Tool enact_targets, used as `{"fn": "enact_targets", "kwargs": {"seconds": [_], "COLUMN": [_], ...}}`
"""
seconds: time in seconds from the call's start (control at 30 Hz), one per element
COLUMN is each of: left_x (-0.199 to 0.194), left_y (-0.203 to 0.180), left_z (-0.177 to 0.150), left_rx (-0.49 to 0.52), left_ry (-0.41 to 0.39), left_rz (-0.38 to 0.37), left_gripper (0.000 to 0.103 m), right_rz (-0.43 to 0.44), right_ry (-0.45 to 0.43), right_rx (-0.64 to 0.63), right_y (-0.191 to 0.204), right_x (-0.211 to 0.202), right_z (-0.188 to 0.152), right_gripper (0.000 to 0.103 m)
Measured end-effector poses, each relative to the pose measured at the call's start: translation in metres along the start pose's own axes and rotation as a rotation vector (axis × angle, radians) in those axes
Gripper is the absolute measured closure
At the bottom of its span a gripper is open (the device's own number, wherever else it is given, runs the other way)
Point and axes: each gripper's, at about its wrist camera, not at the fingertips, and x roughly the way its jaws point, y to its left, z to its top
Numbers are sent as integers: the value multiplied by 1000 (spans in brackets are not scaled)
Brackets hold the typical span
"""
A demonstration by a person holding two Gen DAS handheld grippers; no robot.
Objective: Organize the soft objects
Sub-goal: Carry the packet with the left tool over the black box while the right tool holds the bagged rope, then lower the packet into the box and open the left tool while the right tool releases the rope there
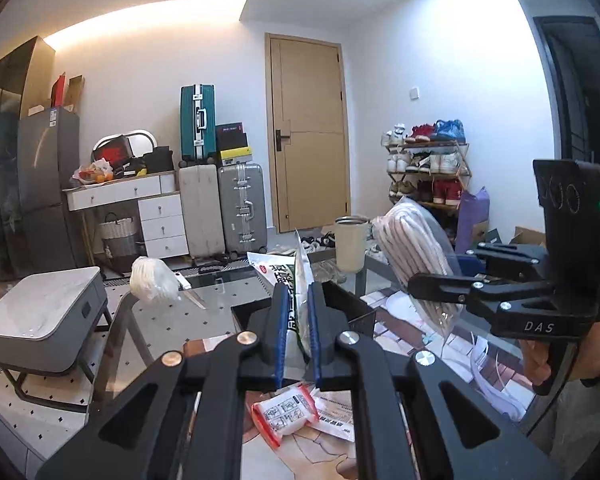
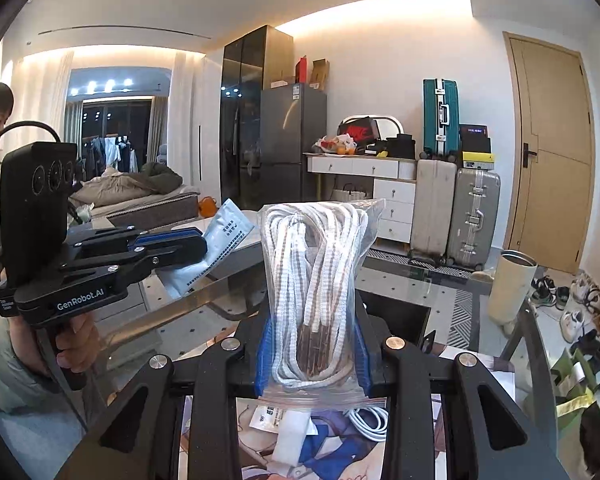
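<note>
Lettering "DAS" marks right hand-held gripper (image 2: 312, 344) clamping rope bag (image 2: 316, 272); left hand-held gripper (image 1: 298, 312) pinches seemingly printed packet (image 1: 302, 280).

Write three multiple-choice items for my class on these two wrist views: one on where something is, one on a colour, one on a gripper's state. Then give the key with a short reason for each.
1. Where does the teal suitcase stand?
A. on top of the pale suitcase
B. on the shoe rack
C. flat on the glass table

2. What colour are the pads on the right gripper?
A. red
B. blue
C. yellow

3. What is the left gripper doing?
A. standing open over nothing
B. gripping the cup
C. shut on a flat printed packet

Key: 1 A, its wheels rest on the pale case. 2 B, blue pads flank the zip bag of cord. 3 C, the packet sticks up between closed pads.
</note>
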Motion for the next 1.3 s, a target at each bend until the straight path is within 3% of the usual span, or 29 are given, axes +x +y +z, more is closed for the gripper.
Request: {"fn": "enact_targets", "kwargs": {"seconds": [0.37, 0.83, 1.3], "left_x": [14, 68, 133], "left_y": [5, 28, 53], "left_z": [16, 55, 52], "left_rx": [-15, -80, -193], "left_ry": [-41, -106, -19], "left_rz": [-28, -23, -8], "left_gripper": [96, 96, 95], "right_rz": [-12, -74, -144], "right_ry": [-30, -95, -8], "right_rx": [-2, 40, 79], "right_y": [8, -12, -40], "right_x": [8, 51, 113], "right_z": [12, 51, 59], "right_gripper": [70, 71, 70]}}
